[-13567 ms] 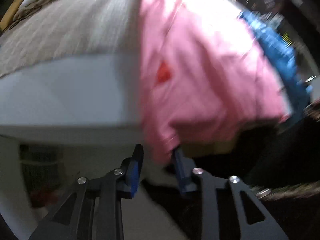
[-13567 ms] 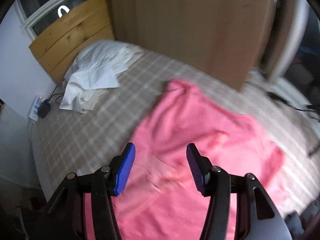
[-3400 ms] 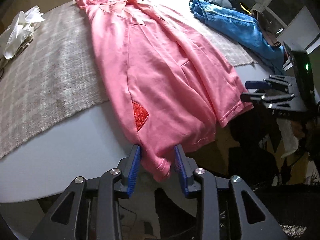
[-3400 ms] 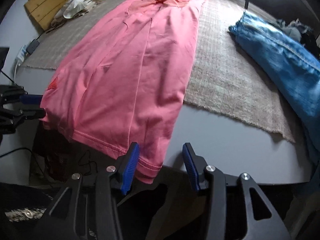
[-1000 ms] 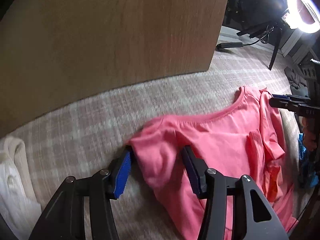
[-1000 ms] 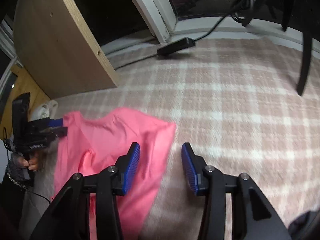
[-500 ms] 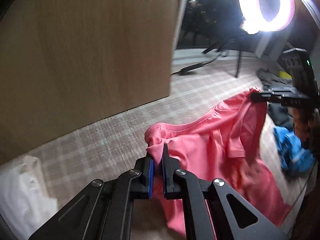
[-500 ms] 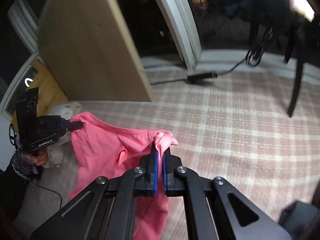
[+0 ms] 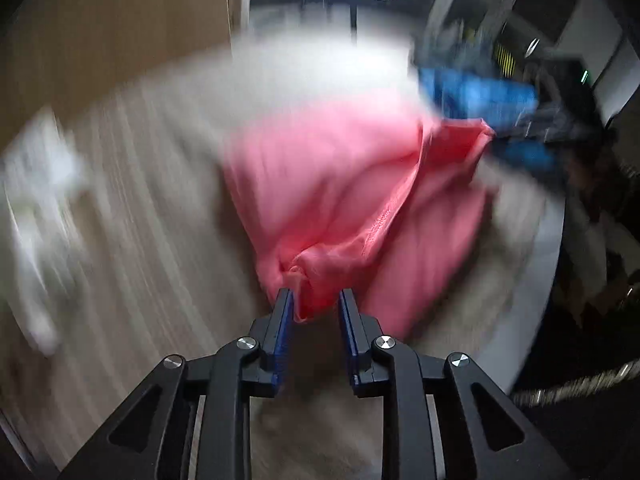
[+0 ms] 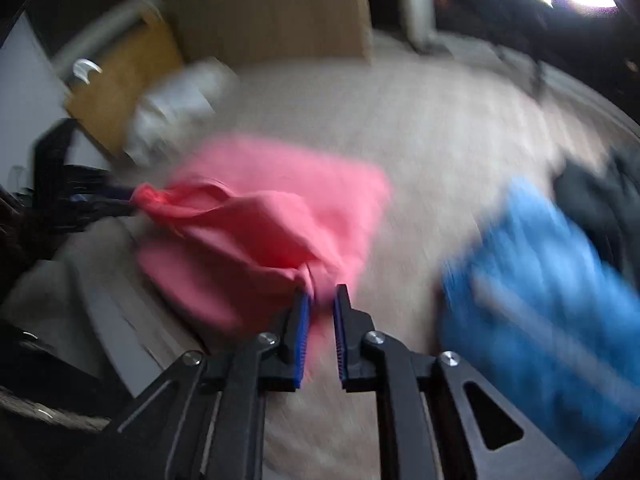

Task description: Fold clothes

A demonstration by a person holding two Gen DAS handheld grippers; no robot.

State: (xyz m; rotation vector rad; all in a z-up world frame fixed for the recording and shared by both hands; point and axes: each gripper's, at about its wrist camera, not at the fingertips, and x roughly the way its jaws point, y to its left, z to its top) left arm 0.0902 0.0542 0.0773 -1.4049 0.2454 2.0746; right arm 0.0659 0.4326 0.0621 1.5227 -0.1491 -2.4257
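Roughly mid-fold: left gripper [image 9: 315, 304] and right gripper [image 10: 319, 308], jaws narrowly apart w/ shirt [image 9: 340, 184] corners between, prob. letting go; jeans [image 10: 552, 300] at 3 o'clock unfolded.

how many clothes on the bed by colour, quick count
pink: 1, the shirt, with a corner between each gripper's jaws
blue: 1, the jeans, lying to one side
white: 1, a pile near the headboard, too blurred to separate
dark grey: 1, a heap beyond the jeans, blurred
total: 4
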